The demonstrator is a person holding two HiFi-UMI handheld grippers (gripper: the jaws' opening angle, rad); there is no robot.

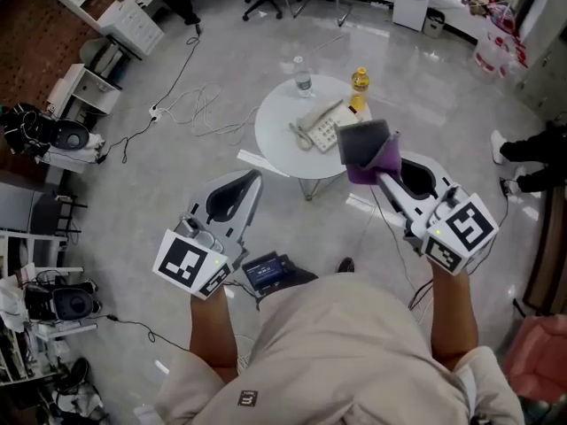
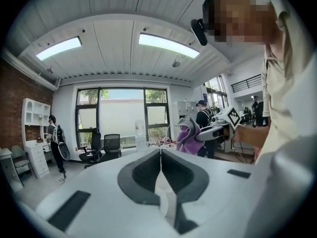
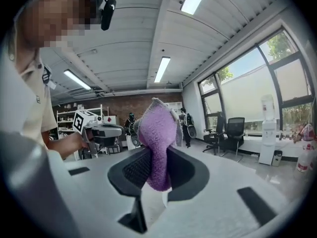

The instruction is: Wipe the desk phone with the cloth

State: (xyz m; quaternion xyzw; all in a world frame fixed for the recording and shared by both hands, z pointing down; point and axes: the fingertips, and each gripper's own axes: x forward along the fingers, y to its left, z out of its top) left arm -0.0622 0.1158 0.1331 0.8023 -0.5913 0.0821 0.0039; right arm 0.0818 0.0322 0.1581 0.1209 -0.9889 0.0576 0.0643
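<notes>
Purple cloth stands pinched in your right gripper, right of centre in the head view; the right gripper view shows the jaws clenched on the fabric. Your left gripper, lower left of centre, has its jaws pressed together on nothing. The desk phone lies on the round white table, upper middle of the frame, a yellow bottle just beside it.

Cream corded desk phone: lies flat on round white table. Purple-and-grey fleecy cloth: bunched, upright, pinched between the right gripper jaws, in the air.
</notes>
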